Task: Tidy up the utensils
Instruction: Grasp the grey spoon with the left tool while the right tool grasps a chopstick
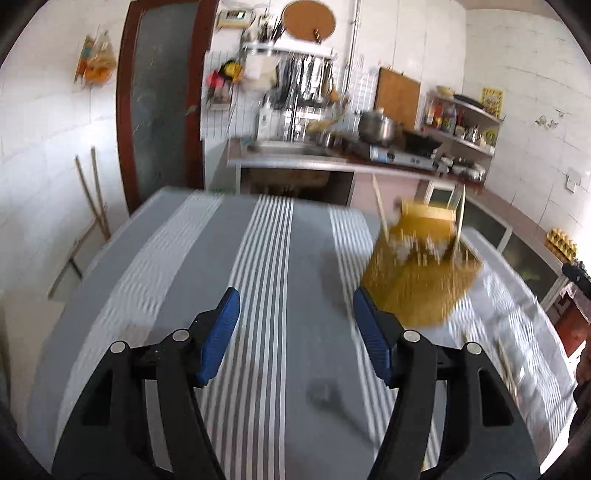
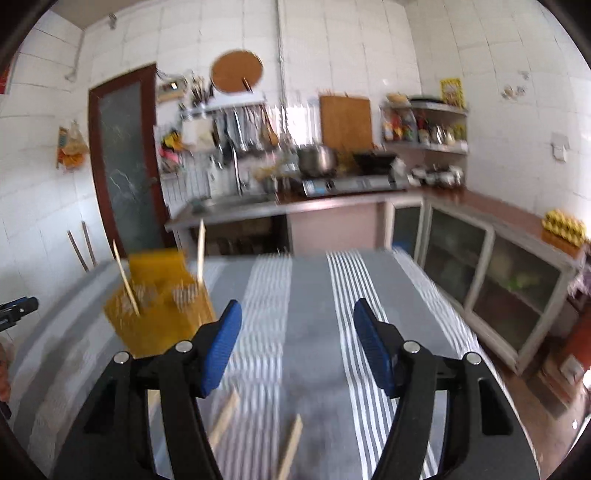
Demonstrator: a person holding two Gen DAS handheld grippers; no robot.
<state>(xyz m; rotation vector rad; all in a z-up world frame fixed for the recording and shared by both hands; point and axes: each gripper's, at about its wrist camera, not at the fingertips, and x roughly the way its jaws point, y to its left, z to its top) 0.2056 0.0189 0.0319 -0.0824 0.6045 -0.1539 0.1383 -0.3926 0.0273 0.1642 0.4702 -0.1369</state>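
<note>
Chopsticks (image 2: 126, 284) stand in our yellow holder (image 2: 159, 314) on the striped tablecloth (image 2: 314, 288) (two more (image 2: 291, 446) lie blurred, cut off below), while our left gripper (image 1: 295, 314) and right gripper (image 2: 295, 325) gape, grasping nothing.

Nothing written can be read in either view, since both pictures are smeared by motion. The yellow rectangular poster (image 2: 451, 92) high on the white tiled wall carries dark marks too blurred to make out. The small cream box with a greenish display (image 1: 235, 16) on the wall beside the dark-framed door shows no legible figures.
</note>
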